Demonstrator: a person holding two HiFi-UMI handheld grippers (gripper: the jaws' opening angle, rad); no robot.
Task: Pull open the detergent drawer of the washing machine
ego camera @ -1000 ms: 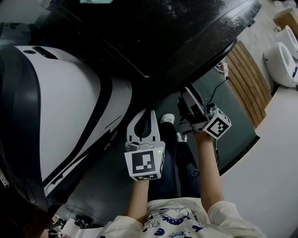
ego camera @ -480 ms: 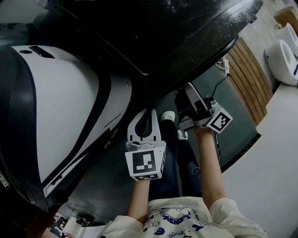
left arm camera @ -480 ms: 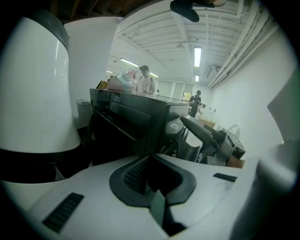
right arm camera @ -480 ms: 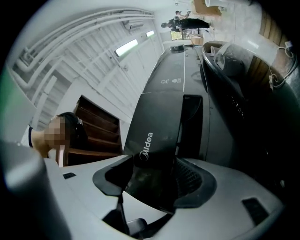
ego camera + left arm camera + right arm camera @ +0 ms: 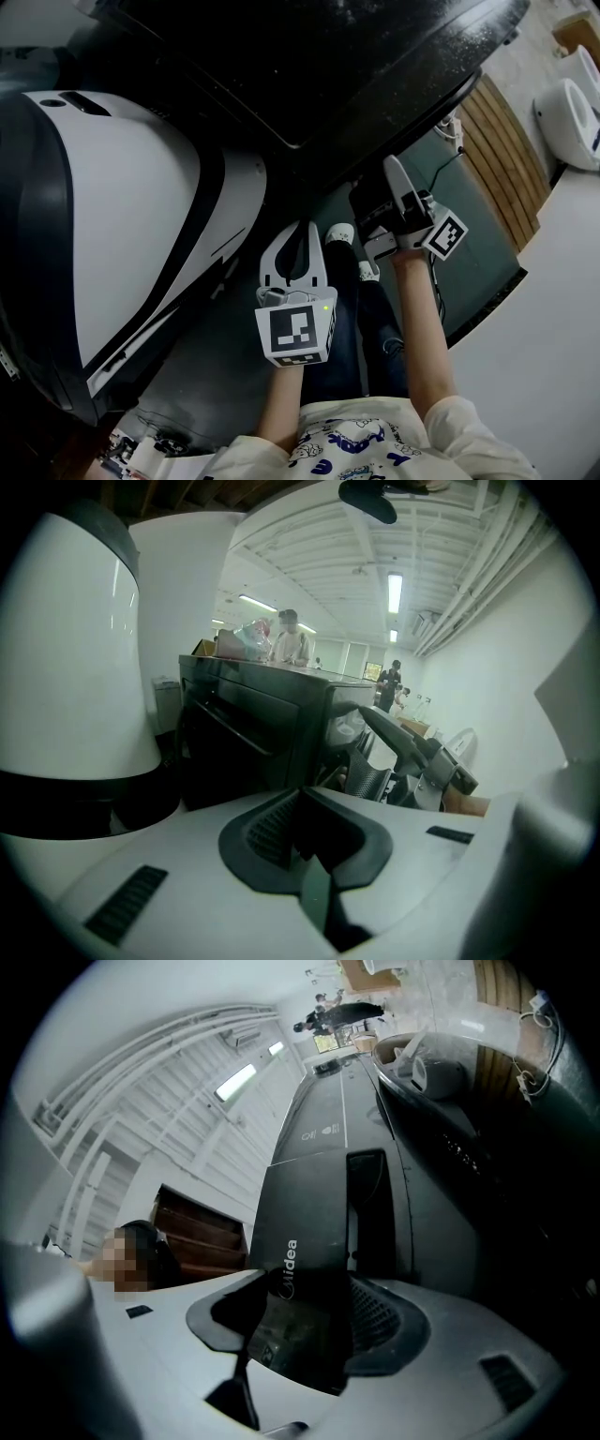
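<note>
The dark grey front panel lettered "Midea" (image 5: pixel 314 1232) — apparently the detergent drawer of the black washing machine (image 5: pixel 309 66) — is pinched between the jaws of the right gripper (image 5: pixel 300 1335). The left gripper (image 5: pixel 292 228) is held clear of it, near the white rounded machine body (image 5: pixel 131 216) — its jaws pressed together on nothing.

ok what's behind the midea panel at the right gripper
The black washing machine runs on behind the Midea panel, which sits between the right gripper's fingers. The panel covers whatever lies directly behind it.
</note>
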